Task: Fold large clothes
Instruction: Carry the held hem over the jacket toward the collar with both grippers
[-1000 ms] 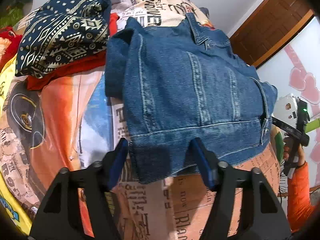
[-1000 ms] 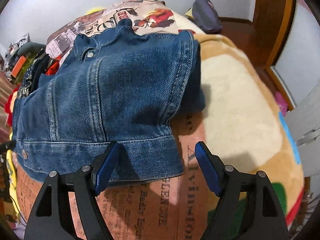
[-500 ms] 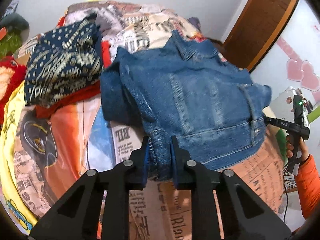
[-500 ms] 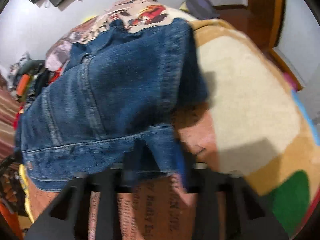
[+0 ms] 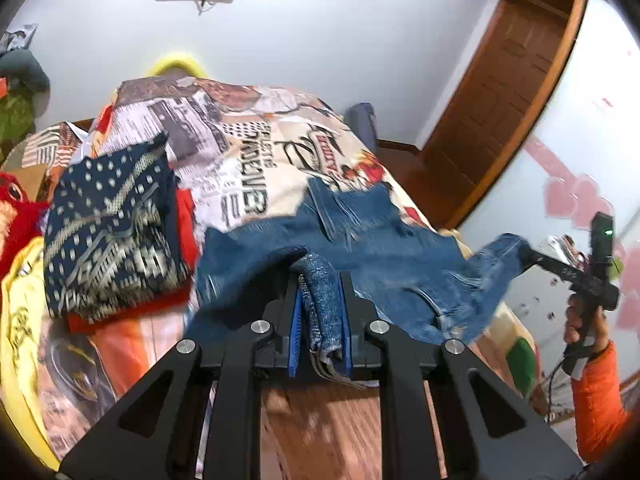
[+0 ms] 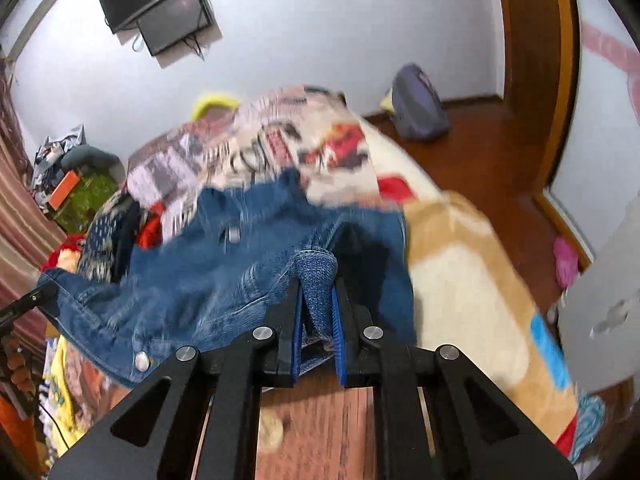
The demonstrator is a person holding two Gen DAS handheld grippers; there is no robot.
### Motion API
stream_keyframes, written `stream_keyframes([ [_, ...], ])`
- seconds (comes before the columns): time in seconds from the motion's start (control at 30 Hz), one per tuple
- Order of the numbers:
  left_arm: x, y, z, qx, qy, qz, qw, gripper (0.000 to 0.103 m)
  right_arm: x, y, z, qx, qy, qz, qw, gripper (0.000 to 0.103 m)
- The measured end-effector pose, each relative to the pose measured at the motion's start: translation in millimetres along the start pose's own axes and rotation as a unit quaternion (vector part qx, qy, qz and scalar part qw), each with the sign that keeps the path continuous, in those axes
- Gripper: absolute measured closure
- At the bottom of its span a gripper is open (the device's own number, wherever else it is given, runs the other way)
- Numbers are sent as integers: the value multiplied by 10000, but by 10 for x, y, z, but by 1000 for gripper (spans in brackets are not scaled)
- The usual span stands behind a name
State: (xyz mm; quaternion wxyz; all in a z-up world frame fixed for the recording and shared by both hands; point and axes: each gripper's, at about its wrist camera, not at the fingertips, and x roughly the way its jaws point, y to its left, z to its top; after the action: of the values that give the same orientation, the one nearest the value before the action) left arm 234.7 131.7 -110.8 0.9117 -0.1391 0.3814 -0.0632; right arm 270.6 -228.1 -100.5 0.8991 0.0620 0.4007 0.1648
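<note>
A blue denim jacket lies on the bed, its near hem lifted off the printed bedspread. My left gripper is shut on the jacket's hem at its left corner. My right gripper is shut on the hem of the same jacket at the right corner. The right gripper also shows at the far right of the left wrist view, holding the raised corner. The collar end stays on the bed.
A folded navy patterned garment sits on a red one at the left of the bed. A red plush toy lies at the far left. A cream and tan blanket covers the bed's right side. A wooden door stands beyond.
Both grippers were open at the hem, then shut on it. They have since lifted the hem up and toward the collar, and the views now look across the room.
</note>
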Motion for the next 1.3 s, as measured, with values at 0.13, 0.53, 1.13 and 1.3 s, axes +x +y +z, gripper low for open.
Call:
stream_keyframes([
  [0.13, 281, 114, 321, -7, 36, 394, 9992, 87, 237, 84, 420, -129, -186, -205, 9995, 93],
  [0.53, 1675, 1027, 414, -1146, 969, 784, 9856, 87, 1607, -192, 620, 597, 479, -671, 9948, 95],
  [1.13, 1148, 570, 546, 160, 646, 851, 9941, 59, 1190, -10, 543, 140, 238, -383, 9989, 65],
  [1.3, 891, 420, 456, 290, 627, 746, 9948, 58, 850, 190, 438, -267, 91, -209, 9994, 49],
])
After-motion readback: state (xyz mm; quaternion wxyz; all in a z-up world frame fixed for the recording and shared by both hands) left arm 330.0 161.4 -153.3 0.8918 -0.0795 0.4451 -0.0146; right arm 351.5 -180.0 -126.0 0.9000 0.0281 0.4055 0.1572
